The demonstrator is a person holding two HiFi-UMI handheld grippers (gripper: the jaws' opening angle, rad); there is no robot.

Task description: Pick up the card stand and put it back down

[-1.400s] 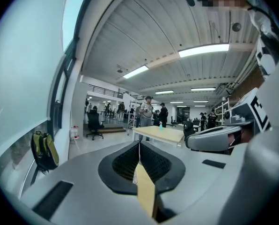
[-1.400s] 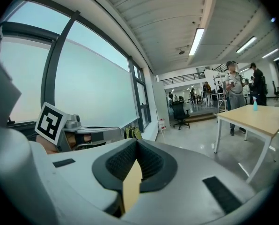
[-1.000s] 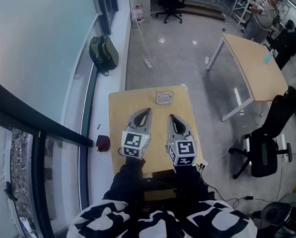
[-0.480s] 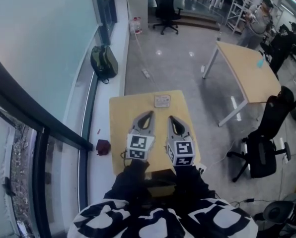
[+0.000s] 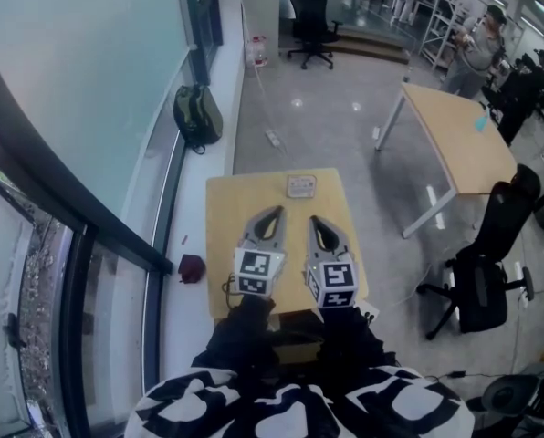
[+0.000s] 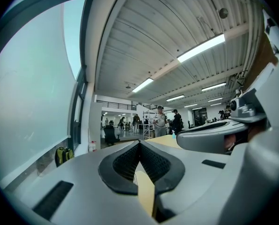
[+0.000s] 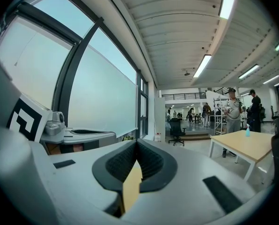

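Head view.
- Stock: one small square card stand, pale face with a brown rim [image 5: 300, 186]. It sits at the middle of the far edge of the small light-wood table [image 5: 219, 235], well ahead of both tools.
- Left gripper [image 5: 274, 211]: grey, with a marker cube at its rear.
- Right gripper [image 5: 315, 218]: same build as the left. You hold the pair side by side over the table's near half. Their tips point toward the stand and neither touches it.
- Change over the last second: almost none on the table. Your head camera has drifted, so more of the window frame shows at the left. The stand keeps its spot on the far edge, and both grippers keep the same pose over the table.
- Judgement: the pick has not begun, and you have yet to reach forward.

Left gripper view.
- Jaws are clenched, with the ribbed pads meeting at the tips and nothing between them.
- Only a tan sliver shows in the gap behind the tips, most likely the table top.
- The camera looks out level across the hall, and the stand is out of sight.

Right gripper view.
- Same entry: the jaws are pressed together and empty, with a tan sliver below the tips.
- The stand is not in sight.
- Judgement: you need to part one pair of jaws before closing on the stand, and a light upright piece may tip if nudged.
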